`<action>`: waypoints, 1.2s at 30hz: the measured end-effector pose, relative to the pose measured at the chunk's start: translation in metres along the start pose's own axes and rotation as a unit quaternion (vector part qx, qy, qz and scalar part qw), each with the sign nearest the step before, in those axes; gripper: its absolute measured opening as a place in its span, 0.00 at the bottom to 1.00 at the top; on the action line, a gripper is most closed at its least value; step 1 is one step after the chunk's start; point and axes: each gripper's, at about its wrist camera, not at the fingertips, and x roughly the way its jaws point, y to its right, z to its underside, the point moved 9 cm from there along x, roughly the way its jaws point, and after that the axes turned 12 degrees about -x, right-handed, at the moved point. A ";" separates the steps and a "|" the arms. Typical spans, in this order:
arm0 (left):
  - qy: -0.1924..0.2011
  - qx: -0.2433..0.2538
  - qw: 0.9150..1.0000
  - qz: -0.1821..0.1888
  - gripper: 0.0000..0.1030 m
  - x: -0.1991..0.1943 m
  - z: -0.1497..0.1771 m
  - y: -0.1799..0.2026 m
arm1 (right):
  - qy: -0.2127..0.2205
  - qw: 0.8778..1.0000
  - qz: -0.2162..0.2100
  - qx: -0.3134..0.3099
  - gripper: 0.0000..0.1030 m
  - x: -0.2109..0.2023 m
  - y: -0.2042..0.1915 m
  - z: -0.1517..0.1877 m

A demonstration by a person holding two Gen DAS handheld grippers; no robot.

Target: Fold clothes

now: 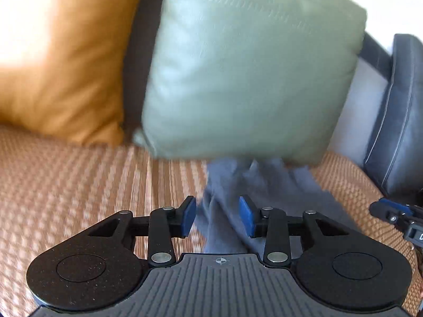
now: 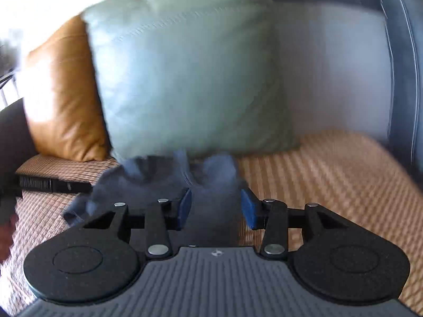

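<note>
At the back edge of the woven mat (image 1: 79,185), a grey-blue garment (image 1: 253,185) lies crumpled w/ its far end right under the bottom of the green cushion (image 1: 251,66). Orange cushion (image 1: 60,60) stands beside the green one, both against the sofa back; dark armrest (image 1: 399,111) at the mat's right edge.

Left gripper (image 1: 217,216): jaws apart, nothing clamped, blue pads either side of a fold of the cloth below. Whether the pads touch it, can't tell (blurred).

Right gripper (image 2: 216,207): jaws apart too, over the garment's near end, not pinching it. Its tip also shows in the left view, near the mat's right edge. Both views motion-blurred.
</note>
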 end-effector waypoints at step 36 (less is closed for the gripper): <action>0.089 0.139 0.983 -0.081 0.59 -0.048 0.091 0.030 | -0.006 0.997 0.035 -0.070 0.44 -0.024 -0.061 0.060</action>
